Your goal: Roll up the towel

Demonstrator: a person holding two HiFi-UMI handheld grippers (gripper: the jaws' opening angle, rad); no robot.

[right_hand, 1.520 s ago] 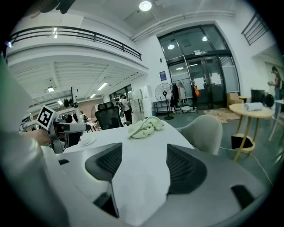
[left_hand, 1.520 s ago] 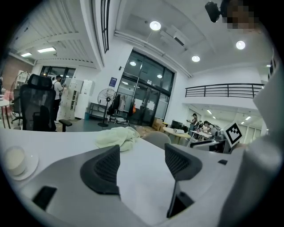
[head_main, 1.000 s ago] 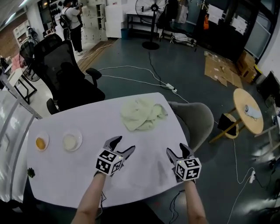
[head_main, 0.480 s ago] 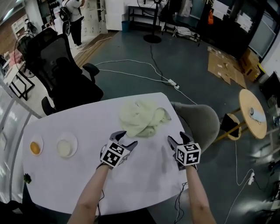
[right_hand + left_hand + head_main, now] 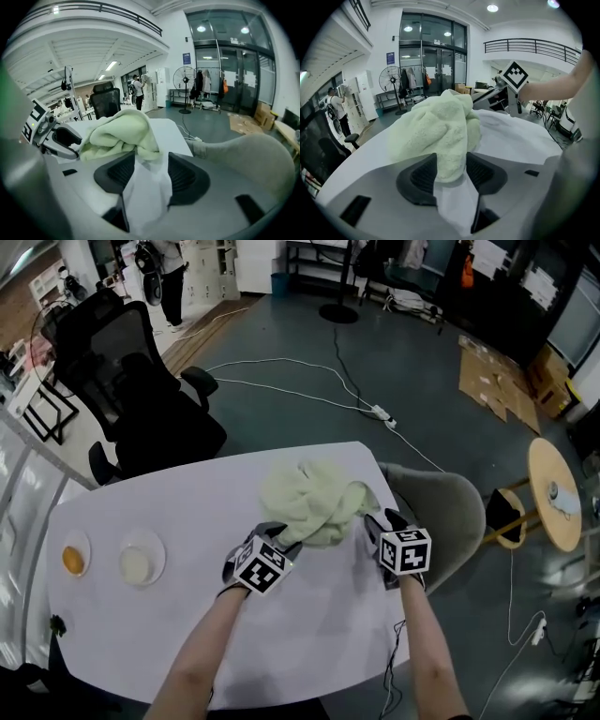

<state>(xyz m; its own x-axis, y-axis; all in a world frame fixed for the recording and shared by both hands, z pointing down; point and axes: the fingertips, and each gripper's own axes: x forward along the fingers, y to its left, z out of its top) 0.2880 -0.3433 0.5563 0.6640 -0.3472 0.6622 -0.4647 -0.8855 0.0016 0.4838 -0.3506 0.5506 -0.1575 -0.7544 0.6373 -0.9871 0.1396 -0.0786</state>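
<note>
A crumpled pale green towel (image 5: 314,502) lies at the far side of the white table (image 5: 141,634). My left gripper (image 5: 281,538) is at the towel's near left edge. In the left gripper view a fold of the towel (image 5: 440,131) fills the gap of that gripper (image 5: 451,161); its jaws have just been closing and the pads touch the fold on both sides. My right gripper (image 5: 377,524) is at the towel's near right edge. Its jaws (image 5: 152,159) have also been closing, with the towel's hem (image 5: 122,133) only at the fingertips and table showing beside it.
Two small bowls stand at the table's left, one with orange contents (image 5: 73,559) and one whitish (image 5: 141,563). A grey chair (image 5: 441,512) is tucked against the table's right edge. A black office chair (image 5: 131,381) stands beyond the far left edge.
Both grippers have moved away from me across the table up to the towel's near edge. Their jaws are narrower, and the left one now has towel between its pads.
</note>
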